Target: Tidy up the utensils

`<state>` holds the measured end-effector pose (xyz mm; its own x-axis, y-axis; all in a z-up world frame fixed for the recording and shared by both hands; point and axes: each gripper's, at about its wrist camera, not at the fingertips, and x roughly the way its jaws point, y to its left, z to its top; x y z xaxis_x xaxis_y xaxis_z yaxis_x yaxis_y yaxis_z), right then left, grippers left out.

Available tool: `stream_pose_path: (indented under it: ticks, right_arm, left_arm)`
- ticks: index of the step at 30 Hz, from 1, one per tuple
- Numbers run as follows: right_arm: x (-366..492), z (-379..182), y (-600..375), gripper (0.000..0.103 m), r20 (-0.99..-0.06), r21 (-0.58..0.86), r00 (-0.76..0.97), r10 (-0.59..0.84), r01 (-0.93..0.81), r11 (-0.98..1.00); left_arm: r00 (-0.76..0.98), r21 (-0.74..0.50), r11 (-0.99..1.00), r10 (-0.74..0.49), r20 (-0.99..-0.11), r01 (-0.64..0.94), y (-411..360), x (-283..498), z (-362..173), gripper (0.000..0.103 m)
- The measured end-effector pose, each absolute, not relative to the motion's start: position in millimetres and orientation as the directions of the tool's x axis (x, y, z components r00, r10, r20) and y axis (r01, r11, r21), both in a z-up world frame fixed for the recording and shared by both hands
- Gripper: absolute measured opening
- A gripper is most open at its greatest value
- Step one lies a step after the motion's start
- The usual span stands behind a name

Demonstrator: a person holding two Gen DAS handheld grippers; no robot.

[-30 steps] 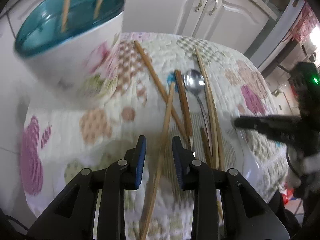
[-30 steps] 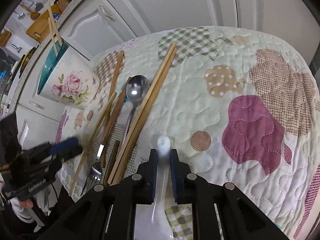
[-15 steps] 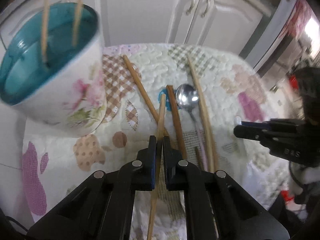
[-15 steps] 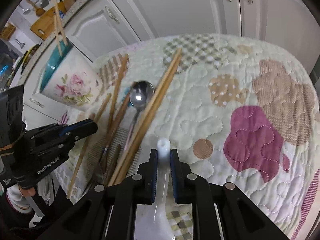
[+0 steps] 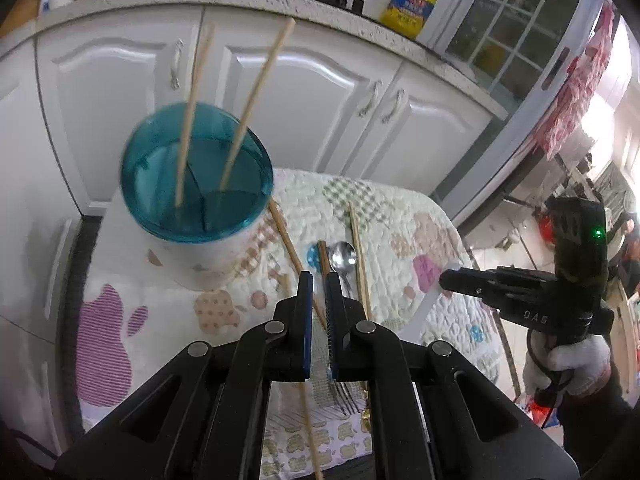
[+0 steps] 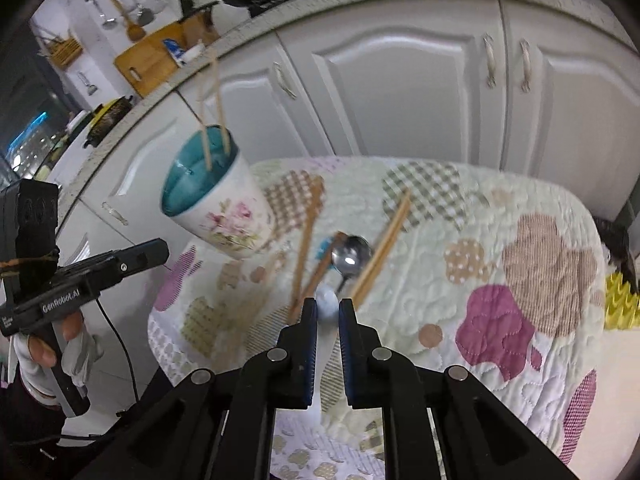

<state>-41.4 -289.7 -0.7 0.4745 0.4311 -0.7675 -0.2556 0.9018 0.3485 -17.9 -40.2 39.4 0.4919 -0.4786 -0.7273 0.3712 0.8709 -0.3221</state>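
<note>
A white floral cup with a teal inside (image 5: 200, 216) stands on the quilted table at the left and holds two chopsticks (image 5: 188, 120). It also shows in the right wrist view (image 6: 216, 200). My left gripper (image 5: 319, 284) is shut on a wooden chopstick (image 5: 310, 420), lifted above the table. My right gripper (image 6: 328, 308) is shut on a white spoon (image 6: 327, 300), which shows in the left wrist view (image 5: 424, 308). A metal spoon (image 5: 343, 258) and several chopsticks (image 5: 360, 256) lie on the cloth.
White cabinet doors (image 5: 320, 92) stand behind the table. The quilted cloth (image 6: 500, 280) covers the table to its right edge. A yellow oil bottle (image 5: 408, 2) sits on the counter above.
My left gripper has shut on a chopstick and lifted it off the cloth. My right gripper has risen with the white spoon. Both views now look higher, toward the cabinets.
</note>
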Motion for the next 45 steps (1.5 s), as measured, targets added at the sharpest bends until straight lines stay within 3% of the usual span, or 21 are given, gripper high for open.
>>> stream_pose_path:
  ticks: [5,10,18,21,32,45]
  right_arm:
    - [-42,7,-288,0.007,-0.763,0.332,0.491,0.421,-0.26,0.907]
    - [-45,6,-289,0.007,-0.77,0.319,0.494,0.404,-0.25,0.914]
    - [-49,19,-301,0.007,-0.752,0.323,0.524,0.399,-0.234,0.917]
    - [-50,24,-307,0.007,-0.747,0.324,0.537,0.392,-0.221,0.92]
    - [-47,45,-306,0.007,-0.71,0.339,0.569,0.416,-0.241,0.909]
    - [-35,80,-269,0.007,-0.677,0.313,0.577,0.457,-0.336,0.888]
  left_arm:
    - [0.457,-0.315,0.883,-0.453,-0.765,0.348,-45,-16,20,0.005]
    - [0.408,-0.262,0.907,-0.386,-0.827,0.329,-68,-8,-21,0.014]
    - [0.348,-0.166,0.936,-0.274,-0.896,0.31,-106,19,-79,0.014]
    - [0.364,-0.17,0.937,-0.281,-0.888,0.307,-105,19,-81,0.006]
    - [0.453,-0.326,0.894,-0.438,-0.776,0.307,-44,-11,0,0.004]
    - [0.58,-0.345,0.893,-0.45,-0.679,0.289,1,-26,74,0.004]
